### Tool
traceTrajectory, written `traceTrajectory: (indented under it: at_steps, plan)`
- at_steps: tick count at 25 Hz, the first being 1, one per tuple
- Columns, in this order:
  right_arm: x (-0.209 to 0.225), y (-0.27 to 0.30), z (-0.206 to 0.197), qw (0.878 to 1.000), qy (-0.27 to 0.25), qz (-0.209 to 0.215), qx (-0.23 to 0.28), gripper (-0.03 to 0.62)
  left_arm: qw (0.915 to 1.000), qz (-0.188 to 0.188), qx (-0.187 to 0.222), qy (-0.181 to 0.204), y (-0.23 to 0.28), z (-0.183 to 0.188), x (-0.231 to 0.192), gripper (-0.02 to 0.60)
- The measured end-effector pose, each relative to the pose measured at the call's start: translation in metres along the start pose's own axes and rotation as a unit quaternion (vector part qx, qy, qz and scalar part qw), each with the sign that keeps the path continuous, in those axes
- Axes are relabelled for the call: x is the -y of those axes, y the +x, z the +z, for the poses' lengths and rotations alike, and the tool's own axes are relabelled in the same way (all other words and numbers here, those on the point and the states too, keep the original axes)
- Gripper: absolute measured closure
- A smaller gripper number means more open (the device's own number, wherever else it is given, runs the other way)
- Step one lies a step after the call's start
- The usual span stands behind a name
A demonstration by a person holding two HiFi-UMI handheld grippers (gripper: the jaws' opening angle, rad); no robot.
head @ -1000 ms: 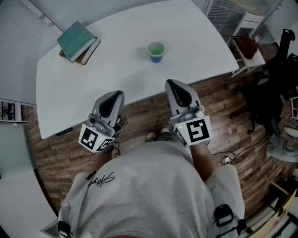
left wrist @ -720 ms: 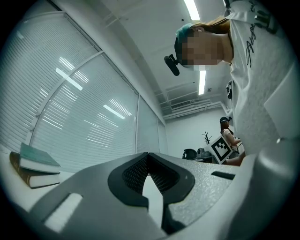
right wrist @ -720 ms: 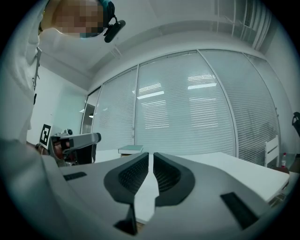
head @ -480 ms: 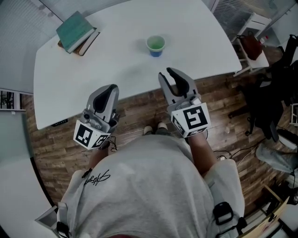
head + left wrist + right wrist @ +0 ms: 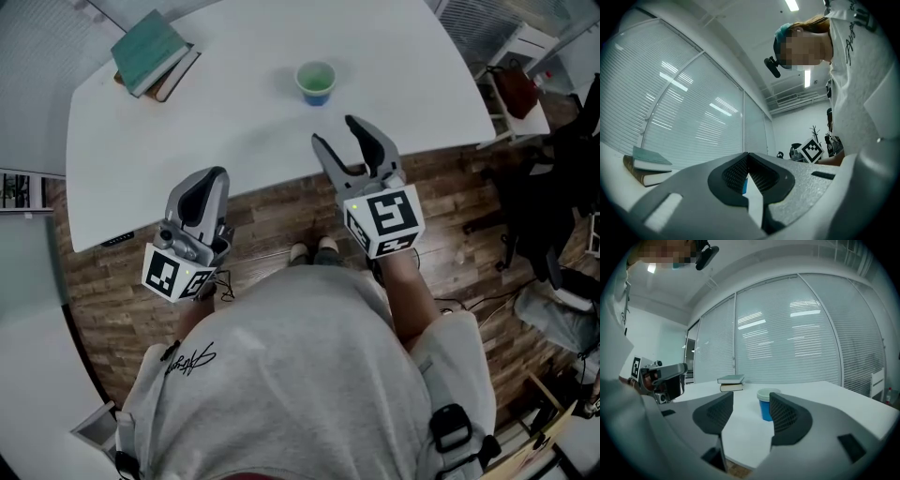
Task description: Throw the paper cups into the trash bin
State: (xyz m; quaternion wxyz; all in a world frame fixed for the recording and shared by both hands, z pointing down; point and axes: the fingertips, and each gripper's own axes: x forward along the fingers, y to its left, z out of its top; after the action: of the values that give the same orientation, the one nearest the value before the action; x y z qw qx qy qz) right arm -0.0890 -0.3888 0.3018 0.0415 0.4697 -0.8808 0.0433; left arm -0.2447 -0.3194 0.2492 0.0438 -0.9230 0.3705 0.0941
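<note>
Right tongs [image 5: 337, 133] open toward the paper cup [image 5: 315, 82]; left tongs [image 5: 208, 178] closed and empty.
In the head view both forearms reach forward from the torso, tongs pointing up-frame. The right tongs, at centre frame, have just been opening. Their jaws stand apart with nothing between them, tips over the near edge of the white surface [image 5: 234, 112]. The cup stands upright at upper centre, apart from them. The left tongs sit centre-left.

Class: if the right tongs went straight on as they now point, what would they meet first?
The right tongs have just been opening, nothing between them. Straight ahead, probably the blue, pale-rimmed paper cup on the white table, slightly right of their centre line.
</note>
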Motion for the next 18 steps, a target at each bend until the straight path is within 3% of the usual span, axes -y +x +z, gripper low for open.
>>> traceTrajectory:
  at_steps: [18]
  plan:
    - [0.024, 0.039, -0.033, 0.997, 0.028, -0.013, -0.071, 0.310, 0.9990, 0.043, -0.006, 0.013, -0.011, 0.002, -0.022, 0.578]
